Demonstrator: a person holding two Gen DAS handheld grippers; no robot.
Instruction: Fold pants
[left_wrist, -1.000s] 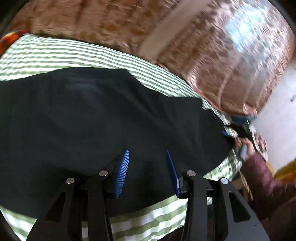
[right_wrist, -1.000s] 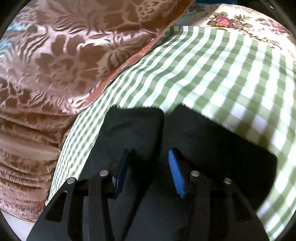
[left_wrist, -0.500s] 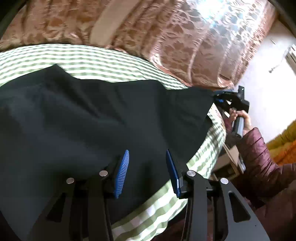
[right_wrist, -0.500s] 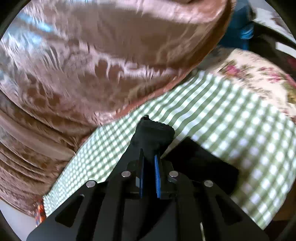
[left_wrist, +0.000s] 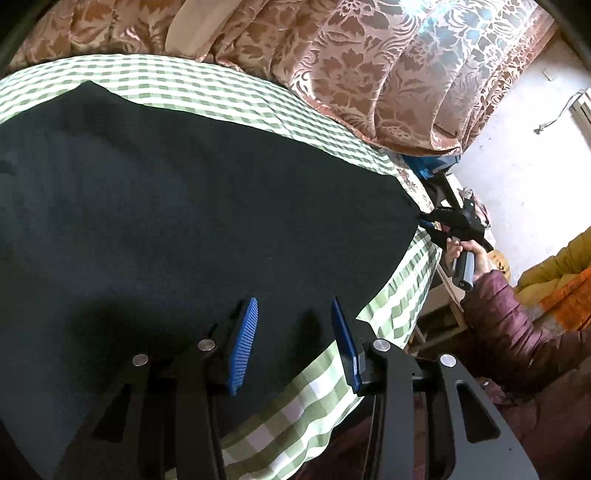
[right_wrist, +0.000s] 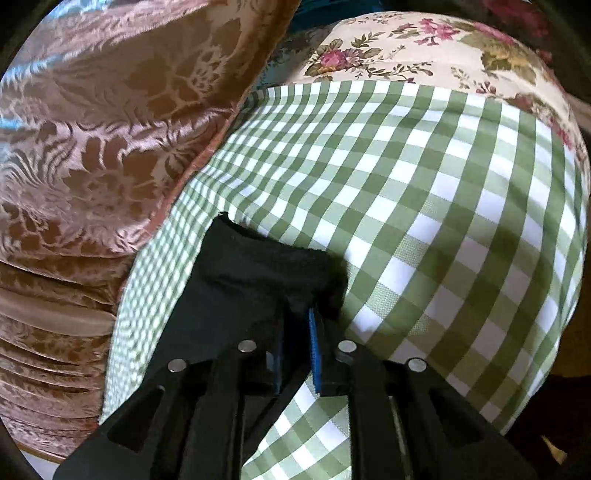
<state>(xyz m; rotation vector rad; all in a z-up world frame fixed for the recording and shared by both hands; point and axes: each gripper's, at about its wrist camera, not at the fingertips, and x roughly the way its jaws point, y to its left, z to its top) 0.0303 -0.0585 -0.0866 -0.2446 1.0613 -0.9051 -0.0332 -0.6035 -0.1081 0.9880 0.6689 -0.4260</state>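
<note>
Black pants (left_wrist: 192, 206) lie spread flat on a green-checked cloth (left_wrist: 229, 96). My left gripper (left_wrist: 293, 314) is open and empty, hovering over the pants' near edge. My right gripper (right_wrist: 301, 314) is shut on a bunched corner of the pants (right_wrist: 258, 273), holding it just above the cloth. In the left wrist view the right gripper (left_wrist: 424, 221) shows at the pants' far right corner, gripping that end.
The checked cloth (right_wrist: 424, 206) covers a table or bed with an edge close on the right. A brown patterned curtain (left_wrist: 369, 66) hangs behind it, seen too in the right wrist view (right_wrist: 110, 129). A floral cloth (right_wrist: 424, 48) lies beyond.
My right gripper shut on the pants' corner and has pulled it out to the right, stretching the fabric flat. My left gripper stayed open, and its view swung right along the pants.
</note>
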